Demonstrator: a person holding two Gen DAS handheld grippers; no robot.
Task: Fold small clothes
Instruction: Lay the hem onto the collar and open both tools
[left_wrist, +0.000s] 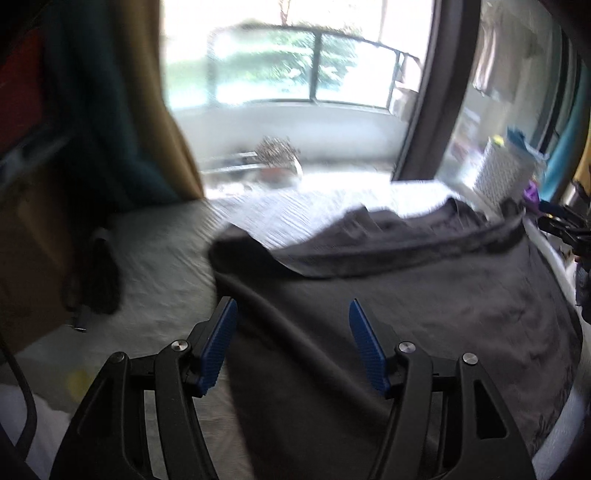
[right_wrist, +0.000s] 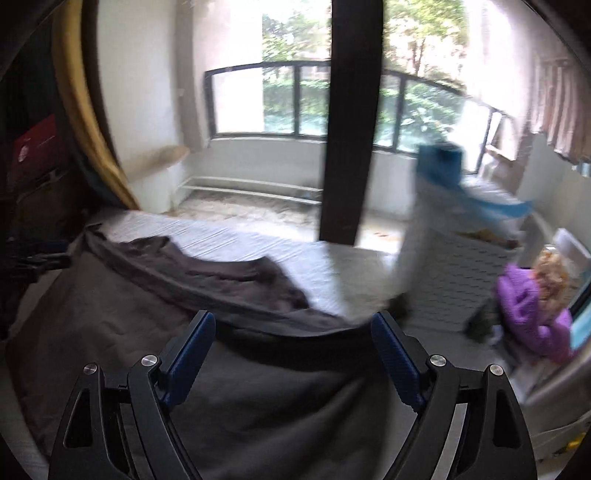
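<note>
A dark grey garment (left_wrist: 424, 314) lies spread on the bed (left_wrist: 166, 258), reaching from the near edge toward the middle, with a folded-over band of its cloth running crosswise along its far side. Both tools hover just above it with nothing between their pads: the left hand-held gripper (left_wrist: 291, 314) stands released over the garment's left margin, and the right hand-held gripper (right_wrist: 293, 328) is likewise spread wide, aimed at the turned-over band (right_wrist: 221, 291) directly ahead. The garment's long axis seems to run across the bed, left to right (motion blur makes the outline uncertain). The right tool looks nearer the band. Bare sheet beyond the far side leaves room; a white basket (right_wrist: 454, 266) crowds the right edge.
</note>
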